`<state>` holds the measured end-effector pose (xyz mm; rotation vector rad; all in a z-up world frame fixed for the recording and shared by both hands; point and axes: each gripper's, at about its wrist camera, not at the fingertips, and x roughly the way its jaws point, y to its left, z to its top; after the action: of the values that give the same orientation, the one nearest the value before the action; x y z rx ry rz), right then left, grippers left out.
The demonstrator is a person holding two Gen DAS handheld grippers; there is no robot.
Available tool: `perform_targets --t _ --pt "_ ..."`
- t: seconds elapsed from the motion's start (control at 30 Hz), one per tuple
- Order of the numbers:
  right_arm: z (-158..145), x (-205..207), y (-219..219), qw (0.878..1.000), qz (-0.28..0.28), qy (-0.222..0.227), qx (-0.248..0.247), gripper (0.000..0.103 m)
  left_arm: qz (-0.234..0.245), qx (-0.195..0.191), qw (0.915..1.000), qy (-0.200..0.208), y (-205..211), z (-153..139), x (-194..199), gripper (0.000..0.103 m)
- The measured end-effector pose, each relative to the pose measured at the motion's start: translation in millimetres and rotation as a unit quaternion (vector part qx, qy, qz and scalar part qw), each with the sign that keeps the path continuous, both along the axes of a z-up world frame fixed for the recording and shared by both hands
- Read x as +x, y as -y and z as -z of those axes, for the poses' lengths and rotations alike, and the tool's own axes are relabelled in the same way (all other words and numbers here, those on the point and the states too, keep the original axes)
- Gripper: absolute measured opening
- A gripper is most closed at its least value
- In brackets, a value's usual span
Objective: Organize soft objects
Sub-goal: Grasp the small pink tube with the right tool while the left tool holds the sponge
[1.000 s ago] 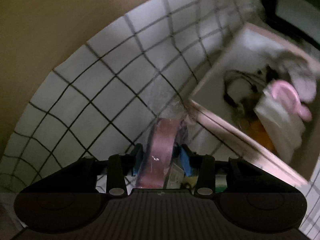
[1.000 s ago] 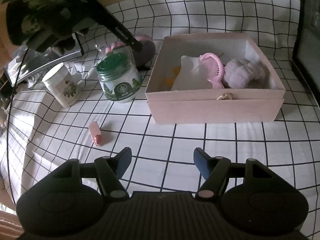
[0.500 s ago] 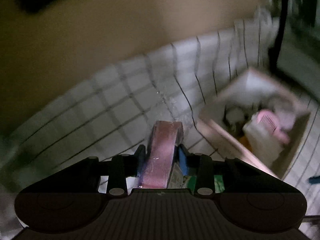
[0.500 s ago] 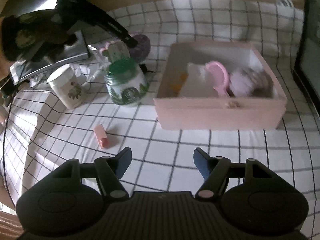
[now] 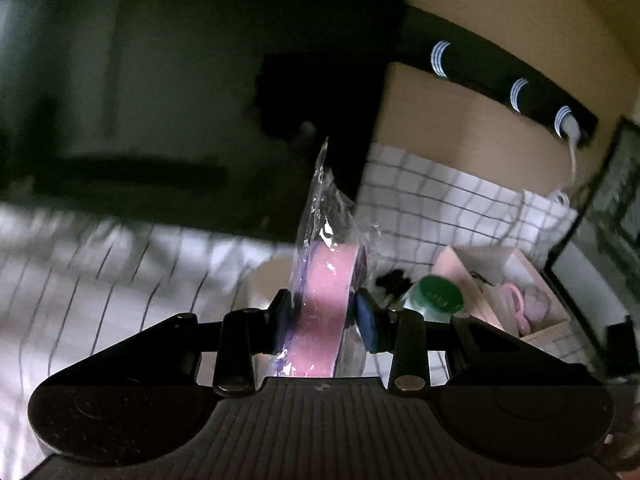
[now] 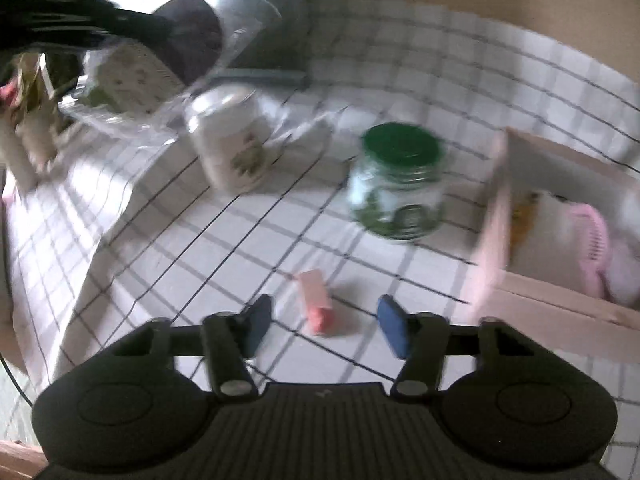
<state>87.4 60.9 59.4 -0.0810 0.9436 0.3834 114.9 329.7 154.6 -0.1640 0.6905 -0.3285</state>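
Left gripper [image 5: 322, 316]: its blue pads [image 5: 366, 316] press on both sides of a pink soft pad [image 5: 324, 300] sealed in a clear plastic wrapper [image 5: 320, 200]; the wrapper's loose end stands up past the fingertips; the jaws have just been closing on it

Right gripper [image 6: 322, 320]: jaws have just been narrowing and stand half apart, gripping nothing; it points down at the checked cloth [image 6: 248, 216]; a small pink tube [image 6: 316, 300] lies on the cloth, seen in the gap between the fingers and apart from both

Labels: the green-lidded glass jar [image 6: 396, 192] bears a round green and white label; the white jar [image 6: 232, 144] bears a leafy print; blur leaves no writing readable on either

Containers: the pink box [image 6: 496, 232] sits open toward the cloth's right edge; inside lie a white packet [image 6: 548, 232], a pink comb [image 6: 592, 236] and, possibly, a pale fluffy thing behind it; the green-lidded glass jar stands just left of the box, the white jar further left and back

Far left corner: crumpled clear plastic [image 6: 132, 92] over a patterned pack, too blurred to name
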Motion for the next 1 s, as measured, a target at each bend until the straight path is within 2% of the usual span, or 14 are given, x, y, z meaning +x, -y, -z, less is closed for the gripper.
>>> perform_targets --t 0.3,0.37,0.5,0.53,0.77,0.8,1.0 --pt "24 18 -23 0.999 -0.018 -0.013 -0.049 0.049 -0.074 -0.073 0.9924 -0.065 -58 49 -47 0.039" --pt "27 23 -29 0.998 -0.022 -0.019 -0.056 0.044 -0.083 -0.079 0.991 -0.07 -65 53 -56 0.039" --pt "30 25 -31 0.998 -0.026 -0.029 -0.056 0.019 -0.088 -0.079 0.9904 -0.072 -72 55 -64 0.039" --pt "30 24 -31 0.998 -0.026 -0.029 -0.054 0.019 -0.089 -0.078 0.9903 -0.074 -73 56 -66 0.039" --pt "4 9 -38 0.999 -0.037 -0.017 -0.033 0.019 -0.082 -0.075 0.9892 -0.095 -71 66 -65 0.039" --pt "-1 7 -39 0.999 -0.045 -0.02 -0.017 0.019 -0.08 -0.073 0.9894 -0.096 -69 66 -64 0.039" --pt "-50 -4 -33 0.998 -0.053 0.03 0.015 0.019 -0.077 -0.056 0.9931 -0.068 -57 44 -44 0.039"
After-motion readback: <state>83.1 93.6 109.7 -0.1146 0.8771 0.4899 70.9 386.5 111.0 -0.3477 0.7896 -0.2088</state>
